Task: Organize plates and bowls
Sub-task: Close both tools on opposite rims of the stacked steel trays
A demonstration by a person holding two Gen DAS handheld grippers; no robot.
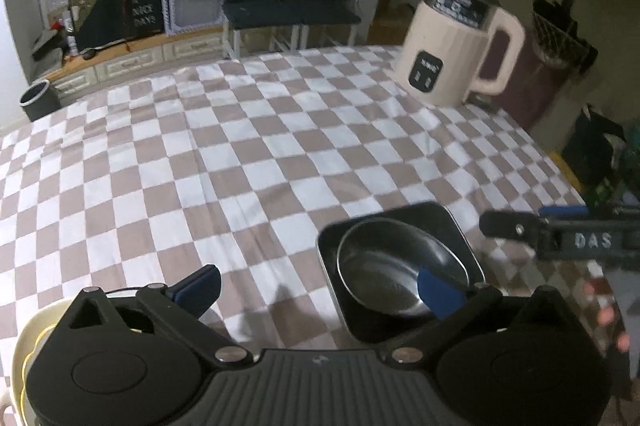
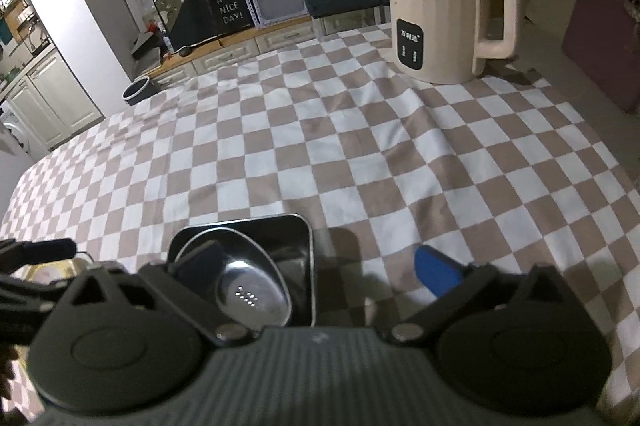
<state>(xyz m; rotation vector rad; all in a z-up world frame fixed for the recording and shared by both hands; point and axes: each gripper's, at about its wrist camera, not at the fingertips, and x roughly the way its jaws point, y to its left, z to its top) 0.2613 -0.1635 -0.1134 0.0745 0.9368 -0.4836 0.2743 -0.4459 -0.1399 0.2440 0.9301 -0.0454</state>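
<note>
Both hand-held grippers hang over the near edge of the surface with their jaws spread wide and nothing between the pads. On the left hand-held gripper (image 1: 318,288) the fingers are matte black plastic arms tipped with flat blue pads (image 1: 202,288); its right pad lies in front of the steel bowl's near rim, though whether it touches cannot be told. The right hand-held gripper (image 2: 318,276) is built the same — ribbed grey body, round black pivot housings, blue pads (image 2: 438,274) — and its left finger overlaps the bowl in the picture while its right pad hovers over bare cloth.

The steel bowl (image 1: 402,266) is round, shallow and polished, catching a cluster of small light reflections in the right wrist view. It sits inside a black square tray (image 1: 460,226) with rounded corners and a thin bright rim, resting on the near right part of the surface. At the near left corner, mostly hidden under the left hand-held gripper, stands a cream-coloured dish (image 1: 24,342) with a yellow rim inside it; its full shape cannot be made out.

A soft, slightly wrinkled checkered cloth (image 1: 240,146) in white and dusty brown squares covers the surface. Far right stands a cream electric kettle (image 2: 440,10) — ribbed plastic body, big loop handle, black panel, metal lid with a pale knob. Fingertips (image 1: 606,314) of the person show blurred at the right edge.
</note>
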